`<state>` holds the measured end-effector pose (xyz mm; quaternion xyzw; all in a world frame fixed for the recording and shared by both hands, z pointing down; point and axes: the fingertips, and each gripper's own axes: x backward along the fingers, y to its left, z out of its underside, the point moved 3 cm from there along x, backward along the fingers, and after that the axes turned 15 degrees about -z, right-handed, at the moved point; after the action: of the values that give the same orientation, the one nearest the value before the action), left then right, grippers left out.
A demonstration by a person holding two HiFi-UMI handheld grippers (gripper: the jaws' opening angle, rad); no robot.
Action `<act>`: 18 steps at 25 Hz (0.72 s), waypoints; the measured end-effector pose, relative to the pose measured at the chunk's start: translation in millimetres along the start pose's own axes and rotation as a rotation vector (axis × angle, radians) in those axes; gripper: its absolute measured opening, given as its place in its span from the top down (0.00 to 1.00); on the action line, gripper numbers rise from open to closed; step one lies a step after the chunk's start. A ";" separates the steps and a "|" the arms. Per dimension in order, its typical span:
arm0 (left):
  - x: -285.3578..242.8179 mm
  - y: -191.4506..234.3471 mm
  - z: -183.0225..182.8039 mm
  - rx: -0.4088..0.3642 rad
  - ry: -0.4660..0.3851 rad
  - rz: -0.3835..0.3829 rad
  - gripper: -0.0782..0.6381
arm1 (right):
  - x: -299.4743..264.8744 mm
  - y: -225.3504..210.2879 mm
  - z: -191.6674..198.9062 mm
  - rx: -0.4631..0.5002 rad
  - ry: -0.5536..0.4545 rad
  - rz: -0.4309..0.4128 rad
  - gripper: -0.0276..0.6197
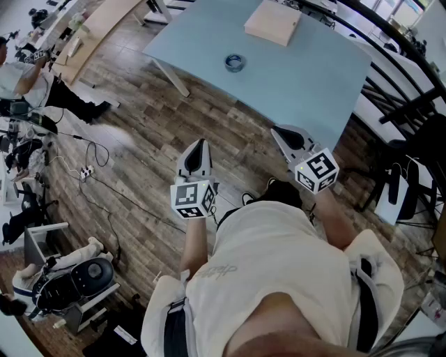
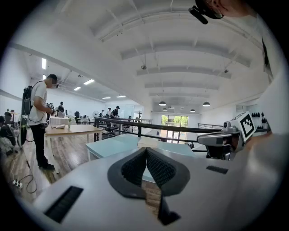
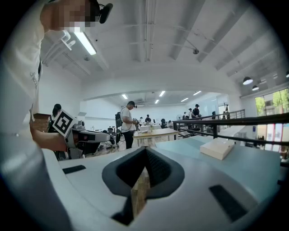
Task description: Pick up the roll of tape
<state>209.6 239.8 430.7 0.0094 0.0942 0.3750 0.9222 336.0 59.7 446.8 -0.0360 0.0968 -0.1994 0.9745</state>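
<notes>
Nearest, over the wood floor (image 1: 139,143) and short of the counter's near edge: left gripper (image 1: 201,143), jaws together on nothing. To its right, right gripper (image 1: 280,134), likewise closed tight and empty. Both pointing ahead, roughly level, well apart from the target.

Further on, toward the middle of the pale blue counter (image 1: 306,84): roll of tape (image 1: 235,63), lying flat, hole up, with bare surface all round. At the far side, right of the roll and well apart from it: a flat cardboard box (image 1: 272,21).

Step in hand, by the look of it: the approach, with nothing begun on the grasp. To do it well:
- Step in to the near edge and pick one gripper.
- Spread its jaws before arriving, not over the roll.
- Tip the nose down and come in from above.
- Set one jaw inside the hole and one outside the rim.
- Close gently, against a likely skid on the smooth top.
- Lift straight up.
</notes>
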 end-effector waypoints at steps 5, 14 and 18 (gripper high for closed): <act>4.6 8.4 -2.2 0.006 0.001 -0.007 0.86 | -3.6 7.7 -7.1 0.007 -0.007 -0.016 0.95; 7.5 5.8 4.1 0.000 0.011 0.011 0.86 | -0.7 13.5 -5.9 0.031 -0.023 -0.008 0.95; 9.4 9.3 5.1 0.000 0.016 0.012 0.86 | -2.3 17.5 -11.0 0.038 -0.038 -0.014 0.89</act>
<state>210.6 253.3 435.0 0.0069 0.1013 0.3805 0.9192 338.3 76.4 434.6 -0.0222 0.0741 -0.2071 0.9752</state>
